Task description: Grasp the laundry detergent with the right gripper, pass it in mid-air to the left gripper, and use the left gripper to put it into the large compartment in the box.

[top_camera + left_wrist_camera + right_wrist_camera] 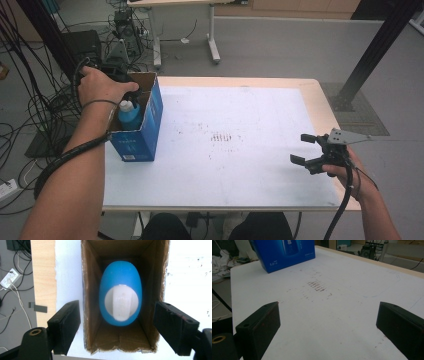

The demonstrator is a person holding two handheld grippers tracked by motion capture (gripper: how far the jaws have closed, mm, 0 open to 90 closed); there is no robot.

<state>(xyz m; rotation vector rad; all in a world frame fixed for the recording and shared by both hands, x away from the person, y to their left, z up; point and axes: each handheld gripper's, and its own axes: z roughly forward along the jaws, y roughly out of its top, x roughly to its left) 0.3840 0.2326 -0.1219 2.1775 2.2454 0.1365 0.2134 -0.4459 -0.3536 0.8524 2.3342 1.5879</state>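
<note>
Bottle [120, 293] placement looks done or nearly so: the blue bottle with its white cap stands upright inside the open blue cardboard box [150, 122] at the left side of the table [250, 165], seen from straight above in the left gripper view. The left hand-held gripper [116, 327] hangs over the box mouth with its jaws spread wider than the bottle and touching nothing; the pads stand outside the cardboard walls on either side, so the bottle is free. The right hand-held gripper [307, 150] rests near the right edge of the table, well apart from the box, jaws wide and empty, looking across the bare white surface toward the box [284, 252]. The main risk, as I judge it, is the withdrawal: a pad or the trailing cable could catch the thin rim or a loose flap of the box and drag or tip it, since nothing steadies it from the other side. The box also stands close to the left table edge, so a sideways knock could push it off. A tilted lift might nudge the cap and lean the bottle against a wall.
</note>
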